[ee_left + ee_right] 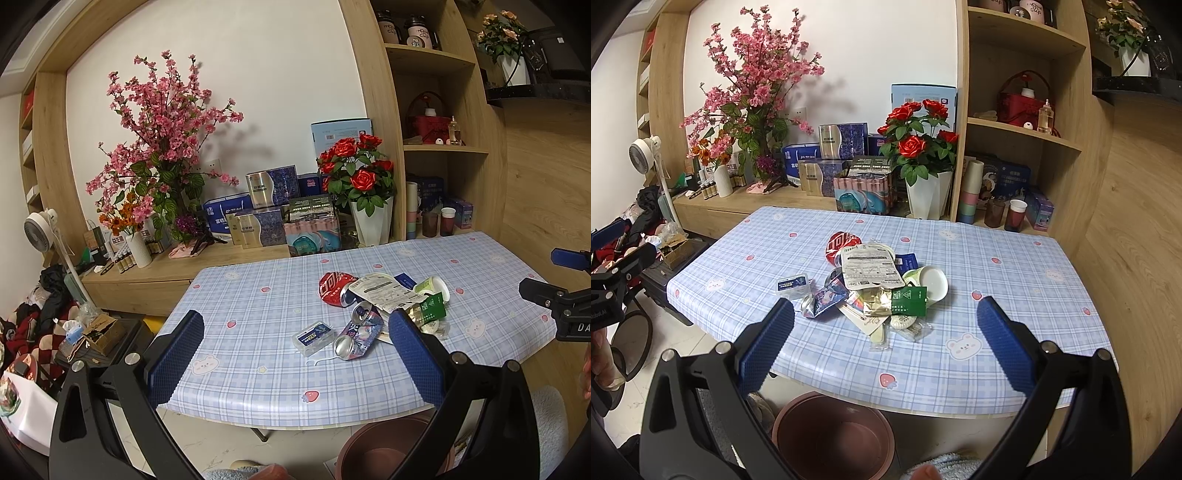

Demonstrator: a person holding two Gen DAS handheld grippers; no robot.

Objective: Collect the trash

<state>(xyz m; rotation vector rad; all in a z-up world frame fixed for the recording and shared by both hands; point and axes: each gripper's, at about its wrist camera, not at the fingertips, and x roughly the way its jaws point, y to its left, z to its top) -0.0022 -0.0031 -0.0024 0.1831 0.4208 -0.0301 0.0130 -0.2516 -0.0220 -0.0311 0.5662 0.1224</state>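
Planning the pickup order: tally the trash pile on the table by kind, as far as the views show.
Crushed cans: 2, the red can and the blue-pink can
Paper cups: 1, the green-white cup
Small plastic boxes: 1, the clear box
Flat packets and wrappers: at least 5; overlapping, exact count unclear
Total: at least 9
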